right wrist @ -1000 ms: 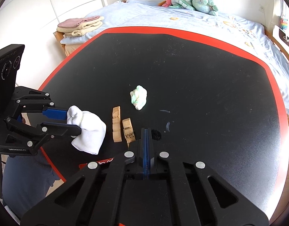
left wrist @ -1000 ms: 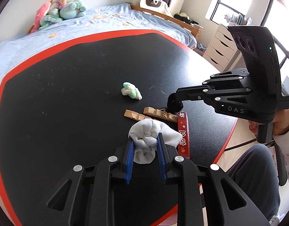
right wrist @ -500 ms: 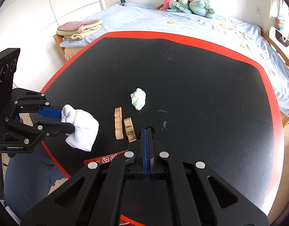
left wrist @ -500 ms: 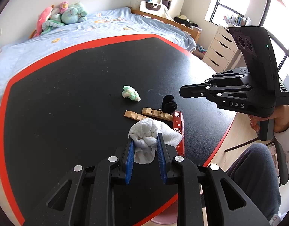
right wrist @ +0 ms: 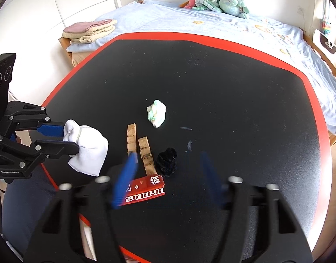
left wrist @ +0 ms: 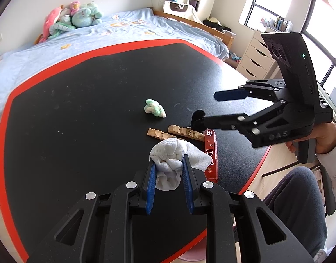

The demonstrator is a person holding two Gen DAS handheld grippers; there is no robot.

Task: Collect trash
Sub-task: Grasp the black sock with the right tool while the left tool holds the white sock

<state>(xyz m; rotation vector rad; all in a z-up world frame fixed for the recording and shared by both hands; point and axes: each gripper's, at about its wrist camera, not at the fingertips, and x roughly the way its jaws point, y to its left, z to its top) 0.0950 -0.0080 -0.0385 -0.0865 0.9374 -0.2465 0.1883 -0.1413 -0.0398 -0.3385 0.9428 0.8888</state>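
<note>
Presently noted: left gripper clamped on a bunched white knitted cloth, blue pads pressing both flanks, held clear above the black table with red rim at lower centre of the left wrist view. Right gripper spread wide, jaws just been opening and blurred in its own view, gripping nothing; below the gap, a fuzzy black pompom resting on the table. Lying just beside it: two wooden clothespins and a red rectangular box with white lettering. Farther up, centre frame, a crumpled green-and-white wad, apart from the rest.

Seen only from the left wrist: a hand gripping the right handle, drawers and window at upper right. Seen only from the right wrist: lettering "SURPR" on the box, folded towels at upper left.
</note>
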